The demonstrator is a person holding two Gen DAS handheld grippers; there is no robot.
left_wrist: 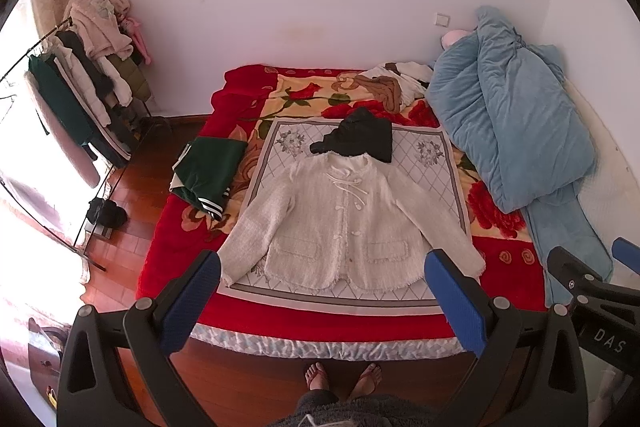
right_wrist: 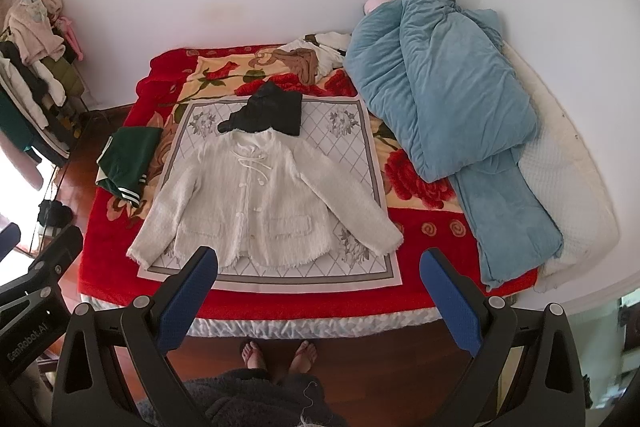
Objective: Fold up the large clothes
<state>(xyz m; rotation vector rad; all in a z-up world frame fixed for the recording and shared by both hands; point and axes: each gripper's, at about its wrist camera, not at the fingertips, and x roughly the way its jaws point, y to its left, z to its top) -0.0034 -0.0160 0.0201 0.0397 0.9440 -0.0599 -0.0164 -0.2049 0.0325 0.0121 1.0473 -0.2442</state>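
Both hand-held grippers agape above white jacket, black garment at its collar.

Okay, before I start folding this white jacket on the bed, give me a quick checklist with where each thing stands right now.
1. White jacket laid flat, front up, sleeves spread: ok.
2. Left tool open, holding nothing: ok.
3. Right tool open, holding nothing: ok.
4. Collar clear: not ok, black garment meets it.
5. Left sleeve clear of green garment: ok, apart.
6. Blue duvet away from right sleeve: ok.
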